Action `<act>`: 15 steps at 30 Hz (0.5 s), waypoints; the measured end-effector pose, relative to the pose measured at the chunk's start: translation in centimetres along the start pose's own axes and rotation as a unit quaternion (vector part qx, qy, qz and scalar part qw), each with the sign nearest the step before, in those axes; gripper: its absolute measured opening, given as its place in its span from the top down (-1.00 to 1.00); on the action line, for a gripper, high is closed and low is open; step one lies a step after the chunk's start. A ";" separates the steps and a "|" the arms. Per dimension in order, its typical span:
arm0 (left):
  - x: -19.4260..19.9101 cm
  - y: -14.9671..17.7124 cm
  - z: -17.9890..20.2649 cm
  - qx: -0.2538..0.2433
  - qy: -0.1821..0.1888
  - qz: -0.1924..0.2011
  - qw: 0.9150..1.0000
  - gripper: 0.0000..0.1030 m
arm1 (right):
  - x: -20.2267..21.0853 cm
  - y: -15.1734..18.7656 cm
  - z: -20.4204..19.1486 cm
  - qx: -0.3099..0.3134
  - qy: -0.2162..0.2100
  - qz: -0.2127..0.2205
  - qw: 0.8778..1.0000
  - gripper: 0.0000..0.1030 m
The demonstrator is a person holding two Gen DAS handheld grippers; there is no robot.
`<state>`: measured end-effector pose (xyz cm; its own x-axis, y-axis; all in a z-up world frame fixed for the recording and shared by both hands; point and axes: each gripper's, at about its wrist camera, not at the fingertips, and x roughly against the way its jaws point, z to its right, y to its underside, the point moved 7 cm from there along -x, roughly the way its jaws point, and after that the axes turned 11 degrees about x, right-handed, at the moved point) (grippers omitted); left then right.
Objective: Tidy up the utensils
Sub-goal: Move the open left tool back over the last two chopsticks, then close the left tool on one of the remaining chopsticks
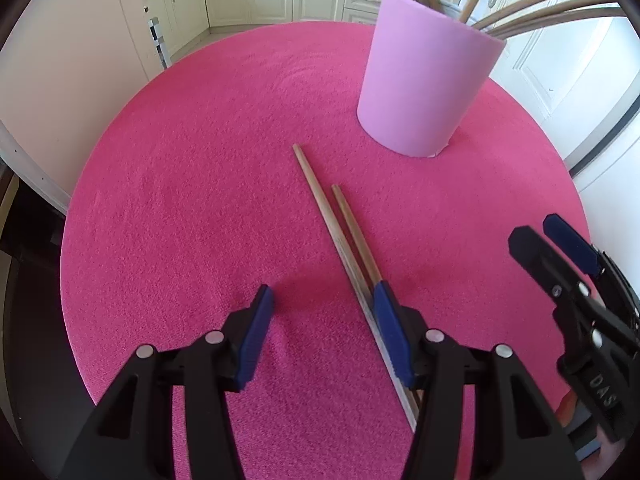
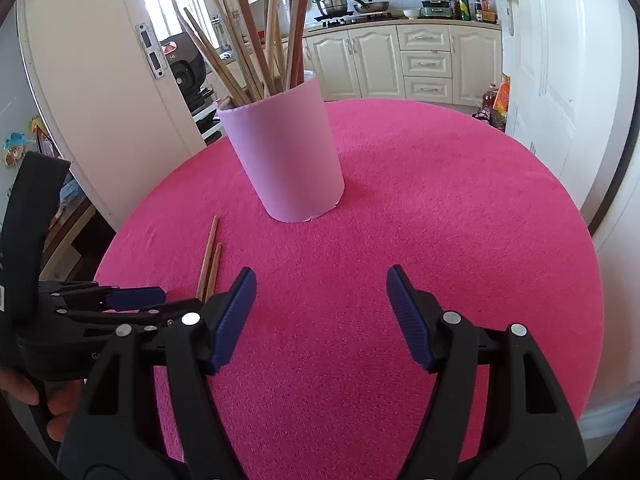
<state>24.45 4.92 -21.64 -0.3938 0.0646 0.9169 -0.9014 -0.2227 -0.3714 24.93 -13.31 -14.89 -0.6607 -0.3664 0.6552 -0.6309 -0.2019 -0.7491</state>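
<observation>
Pink, nubby cloth (image 2: 440, 208) is covering the round table right out to its curved rim, leaving wide bare room on the right and near sides, while a smooth lilac cylinder holder (image 2: 286, 152) is standing upright toward the far side with many long wooden sticks (image 2: 256, 52) fanning out of its top. Two slim wooden chopsticks (image 1: 340, 232) are lying side by side on the cloth, near the holder but apart from it. Left gripper (image 1: 324, 332) is hovering low with jaws wide apart, its right blue pad (image 1: 390, 332) just beside the chopsticks and gripping nothing, and the right gripper (image 2: 320, 316) is gaping equally wide over bare cloth.
</observation>
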 end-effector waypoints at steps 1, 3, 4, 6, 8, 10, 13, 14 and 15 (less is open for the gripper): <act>0.1 0.1 -0.2 0.001 0.002 -0.001 1.000 -0.03 | 0.0 0.0 0.0 0.001 0.001 -0.001 1.000 -0.32; 0.1 0.1 -0.2 0.002 0.005 -0.004 1.000 -0.03 | -0.2 0.0 0.0 0.002 0.001 -0.005 1.000 -0.32; -0.1 0.0 -0.2 0.000 0.005 -0.005 1.000 -0.03 | -0.2 0.0 -0.1 0.002 0.000 -0.008 1.000 -0.32; -0.4 -0.3 0.2 -0.008 -0.012 0.000 1.000 -0.02 | -0.5 0.1 -0.3 0.002 -0.001 -0.015 1.000 -0.32; -0.7 -0.4 0.9 -0.024 -0.042 0.009 0.999 -0.02 | -0.6 0.1 -0.4 0.002 -0.001 -0.021 1.000 -0.32; -0.7 -0.3 1.2 -0.024 -0.048 0.015 0.998 0.01 | -0.7 0.1 -0.4 0.002 0.000 -0.026 1.000 -0.32; -0.3 -0.1 1.1 -0.029 -0.037 0.021 0.999 0.28 | -0.7 0.2 -0.6 0.005 -0.002 -0.031 0.999 -0.32; 0.0 0.0 0.8 -0.029 -0.034 0.023 0.999 0.44 | -0.8 0.2 -0.7 0.008 -0.002 -0.033 0.999 -0.32; 0.2 0.1 0.5 -0.025 -0.030 0.024 0.999 0.52 | -0.8 0.3 -0.9 0.010 -0.001 -0.035 0.999 -0.32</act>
<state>24.41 4.46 -21.44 -0.4263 -0.0043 0.9046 -0.8903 -0.1749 -0.4204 24.93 -12.26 -15.54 -0.6139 -0.3529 0.7060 -0.6679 -0.2445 -0.7030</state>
